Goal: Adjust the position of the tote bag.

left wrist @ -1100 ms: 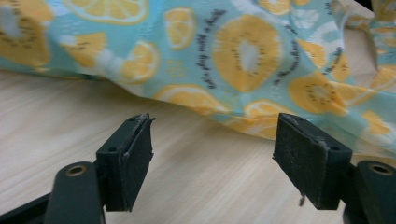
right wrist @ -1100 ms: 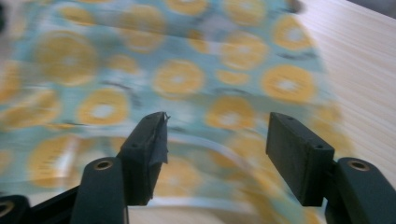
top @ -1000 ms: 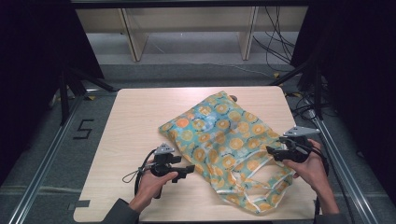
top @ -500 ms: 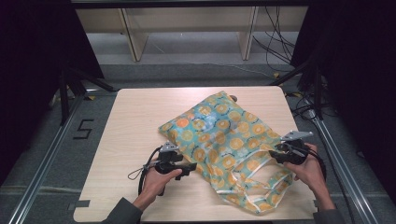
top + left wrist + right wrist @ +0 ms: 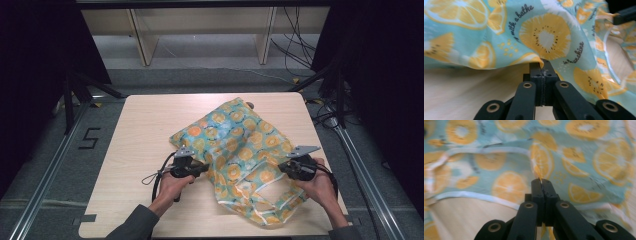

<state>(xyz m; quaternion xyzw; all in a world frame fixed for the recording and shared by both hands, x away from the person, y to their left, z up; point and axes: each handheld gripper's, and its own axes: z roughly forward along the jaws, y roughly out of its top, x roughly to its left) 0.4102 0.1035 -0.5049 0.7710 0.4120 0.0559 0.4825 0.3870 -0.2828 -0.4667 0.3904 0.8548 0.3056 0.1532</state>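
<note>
Bag [image 5: 240, 150] lies diagonally, handles nearest; both grippers' fingers pinch its fabric.

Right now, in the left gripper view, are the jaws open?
No. The left gripper has its jaws pressed together, pinching a fold of the bag above the table.

A pale wooden desk [image 5: 145, 130] with rounded corners stands on a grey floor [image 5: 210, 80]. Silver metal rails [image 5: 50, 170] run along the floor on both sides of it, and a black number 5 [image 5: 89, 138] is marked on the floor to the left. Beyond the desk is a light wooden shelf unit [image 5: 200, 22] with upright legs. Black cables [image 5: 295, 35] hang and trail at the right. Dark curtains [image 5: 35, 60] close off both sides.
</note>
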